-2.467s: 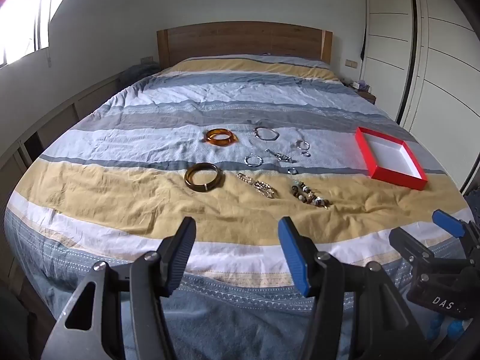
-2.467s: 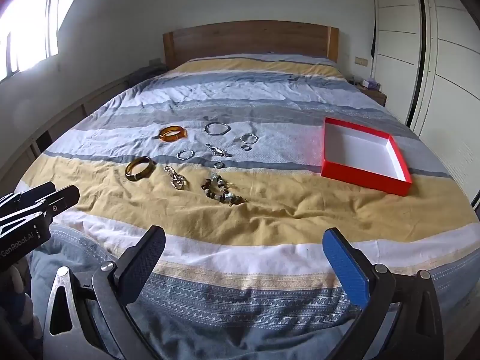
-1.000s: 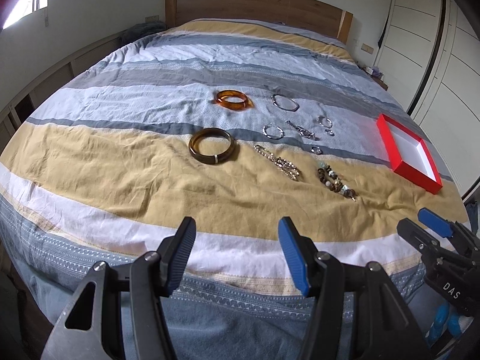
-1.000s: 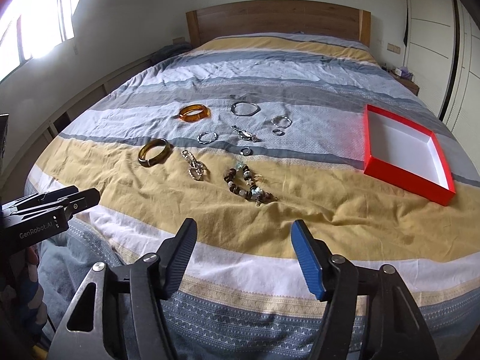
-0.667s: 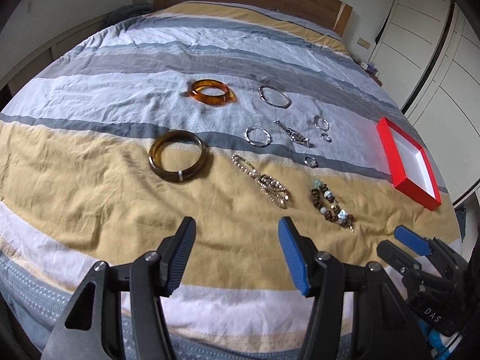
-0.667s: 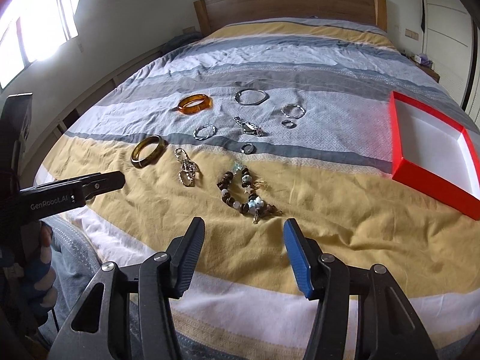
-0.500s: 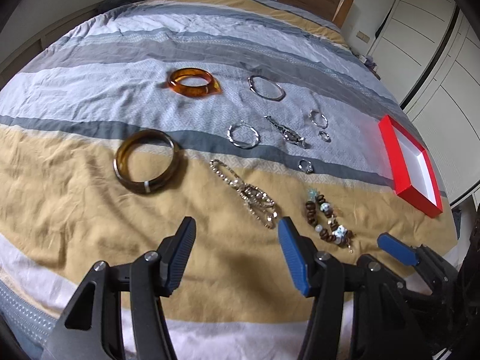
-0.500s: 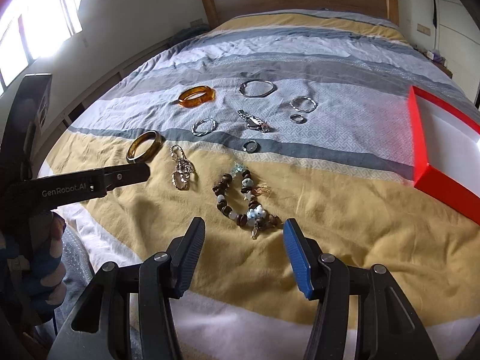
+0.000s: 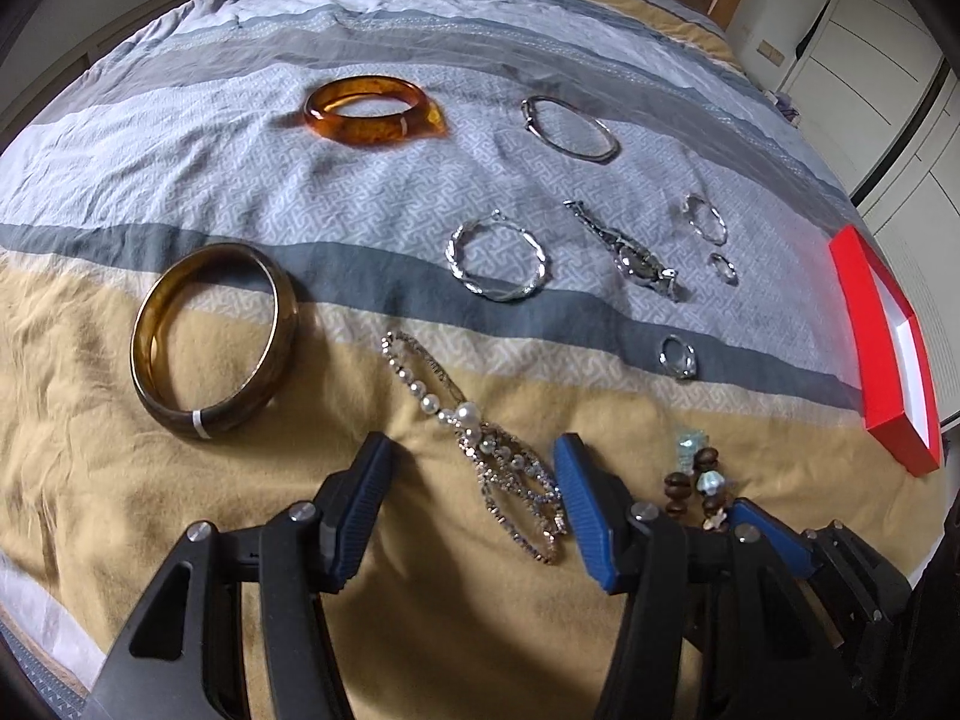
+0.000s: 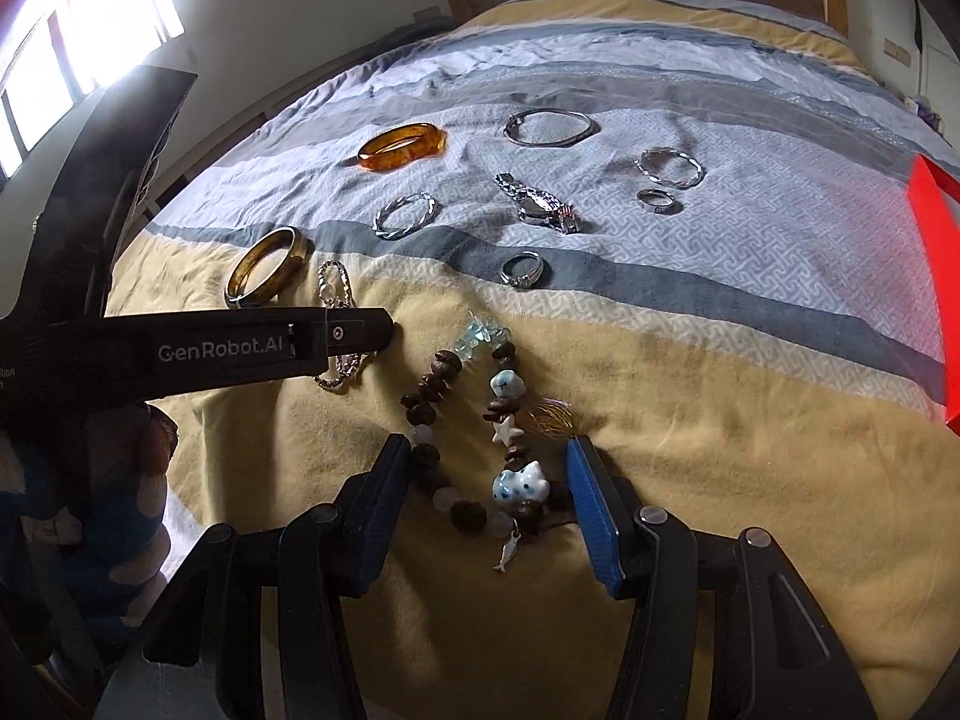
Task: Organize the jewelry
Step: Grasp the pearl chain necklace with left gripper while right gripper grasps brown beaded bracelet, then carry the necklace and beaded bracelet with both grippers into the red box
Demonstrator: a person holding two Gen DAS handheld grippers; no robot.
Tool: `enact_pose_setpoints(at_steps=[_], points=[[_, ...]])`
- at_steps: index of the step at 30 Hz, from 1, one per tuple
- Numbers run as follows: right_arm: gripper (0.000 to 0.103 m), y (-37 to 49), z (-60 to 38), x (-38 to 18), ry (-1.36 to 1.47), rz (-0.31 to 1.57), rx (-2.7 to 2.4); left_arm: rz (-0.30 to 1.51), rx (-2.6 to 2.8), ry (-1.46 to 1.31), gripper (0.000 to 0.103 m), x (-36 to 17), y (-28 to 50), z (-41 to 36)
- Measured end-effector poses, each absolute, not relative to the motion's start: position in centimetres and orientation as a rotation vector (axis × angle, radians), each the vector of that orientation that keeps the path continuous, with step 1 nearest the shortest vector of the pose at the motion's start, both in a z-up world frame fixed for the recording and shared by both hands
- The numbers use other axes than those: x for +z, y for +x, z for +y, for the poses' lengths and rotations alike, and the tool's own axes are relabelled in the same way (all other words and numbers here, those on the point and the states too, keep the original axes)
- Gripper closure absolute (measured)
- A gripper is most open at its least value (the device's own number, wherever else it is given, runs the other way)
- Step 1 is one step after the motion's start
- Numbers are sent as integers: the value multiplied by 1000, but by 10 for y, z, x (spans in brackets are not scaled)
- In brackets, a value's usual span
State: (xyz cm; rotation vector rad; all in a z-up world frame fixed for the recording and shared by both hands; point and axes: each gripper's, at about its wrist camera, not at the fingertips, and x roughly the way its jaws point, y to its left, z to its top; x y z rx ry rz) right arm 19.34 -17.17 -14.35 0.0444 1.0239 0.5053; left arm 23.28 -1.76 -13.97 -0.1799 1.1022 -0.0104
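Wooden brown beads, pale stones and a blue-spotted ceramic charm make up the beaded bracelet [image 10: 474, 444] lying on the yellow band of the bedspread [image 10: 690, 468], and the right tongs [image 10: 486, 480] straddle its near end. Their jaws have just been closing, the bracelet sits between them, but the pads do not press on it. For a clean pick, I'd say come down until the tips meet the cloth, then pinch across both strands near the charm so nothing dangles. To one side, the left tongs [image 9: 471, 498] stand parted over the pearl chain [image 9: 480, 450], gripping nothing; same advice, take the bunched loops, not the thin tail. Off to the right, well apart, the red box [image 9: 888, 360] waits with nothing visible inside.
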Motion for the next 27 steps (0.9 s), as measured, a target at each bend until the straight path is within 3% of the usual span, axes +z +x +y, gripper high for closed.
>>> enact_pose_setpoints(at_steps=[2, 4, 6, 9, 27], points=[[69, 195, -171, -146, 43, 1031, 501, 1092, -3, -155, 55, -141, 231, -20], [78, 196, -173, -148, 53, 1037, 509, 1084, 3, -142, 64, -140, 231, -22], [79, 195, -174, -148, 65, 1042, 516, 1080, 3, -136, 79, -138, 231, -21], [82, 192, -178, -142, 89, 1047, 521, 1081, -1, -141, 94, -134, 228, -18], [87, 108, -224, -42, 180, 894, 462, 972, -88, -139, 96, -40, 149, -33]])
